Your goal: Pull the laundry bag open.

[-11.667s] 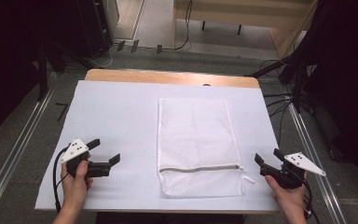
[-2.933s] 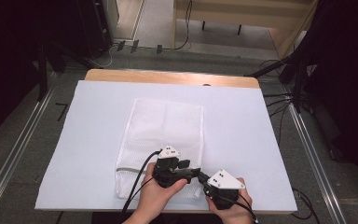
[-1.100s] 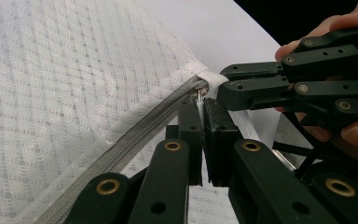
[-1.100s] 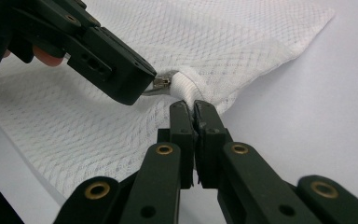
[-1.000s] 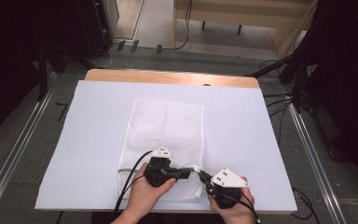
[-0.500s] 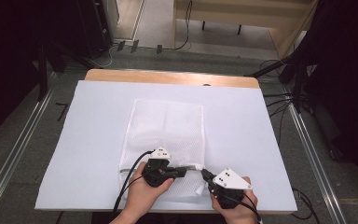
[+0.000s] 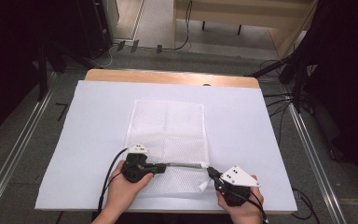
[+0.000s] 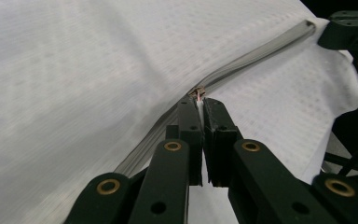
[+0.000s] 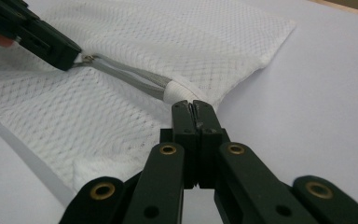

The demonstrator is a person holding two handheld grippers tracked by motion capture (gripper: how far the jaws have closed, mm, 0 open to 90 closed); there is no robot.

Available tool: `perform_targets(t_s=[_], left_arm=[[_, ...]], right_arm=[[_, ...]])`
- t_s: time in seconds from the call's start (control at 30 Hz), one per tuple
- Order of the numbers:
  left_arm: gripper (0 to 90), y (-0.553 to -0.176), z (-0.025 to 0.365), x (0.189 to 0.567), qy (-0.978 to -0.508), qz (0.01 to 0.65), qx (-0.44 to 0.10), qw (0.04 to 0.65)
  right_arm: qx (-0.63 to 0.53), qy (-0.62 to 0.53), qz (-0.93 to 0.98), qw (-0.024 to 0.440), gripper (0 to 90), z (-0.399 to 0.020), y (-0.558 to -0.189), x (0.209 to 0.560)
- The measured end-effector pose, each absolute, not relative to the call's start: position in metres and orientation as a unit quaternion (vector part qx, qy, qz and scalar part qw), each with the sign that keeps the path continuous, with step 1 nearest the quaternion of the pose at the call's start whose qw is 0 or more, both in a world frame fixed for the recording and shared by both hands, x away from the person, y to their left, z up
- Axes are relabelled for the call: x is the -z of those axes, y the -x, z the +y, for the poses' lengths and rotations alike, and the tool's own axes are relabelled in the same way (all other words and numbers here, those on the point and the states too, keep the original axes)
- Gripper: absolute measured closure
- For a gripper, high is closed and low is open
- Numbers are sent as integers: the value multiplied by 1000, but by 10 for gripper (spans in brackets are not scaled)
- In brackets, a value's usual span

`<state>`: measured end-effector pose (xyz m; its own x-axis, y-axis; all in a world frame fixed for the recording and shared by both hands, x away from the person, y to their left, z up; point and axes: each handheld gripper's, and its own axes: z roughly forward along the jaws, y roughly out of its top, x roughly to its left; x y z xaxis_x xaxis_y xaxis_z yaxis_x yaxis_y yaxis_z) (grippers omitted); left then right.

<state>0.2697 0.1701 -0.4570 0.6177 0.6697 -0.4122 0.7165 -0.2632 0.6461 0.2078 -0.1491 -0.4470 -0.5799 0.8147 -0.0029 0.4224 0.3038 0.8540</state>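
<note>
A white mesh bag (image 7: 168,130) lies flat in the middle of the table, its grey zipper (image 7: 184,164) running across near the front edge. My left gripper (image 7: 161,168) is shut on the zipper pull (image 8: 197,92), with the grey zipper tape (image 8: 261,51) stretching away from its jaws. My right gripper (image 7: 209,171) is shut on the bag's white fabric tab (image 9: 179,89) at the zipper's right end. In the right gripper view, the left gripper (image 9: 32,35) shows at the upper left with the pull (image 9: 88,58) at its tip. Both hands are at the table's front.
A pale sheet (image 7: 88,140) covers the table; a strip of wooden tabletop (image 7: 168,77) shows at the back. The left gripper's black cable (image 7: 108,175) trails off the front edge. Metal rails (image 7: 9,158) and dark equipment stand on the floor around the table.
My left gripper has slid left along the zipper with the pull, away from the right gripper, which stayed put. Long before, both grippers stood apart at the bag's sides and the bag lay further right.
</note>
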Motion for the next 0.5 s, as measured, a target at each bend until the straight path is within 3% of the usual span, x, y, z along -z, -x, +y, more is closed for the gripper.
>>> perform_targets(t_s=[0.5], left_arm=[[877, -257, 252, 456, -760, 495, -8, 420]], right_arm=[[-430, -412, 771, 224, 900, -157, -213, 447]])
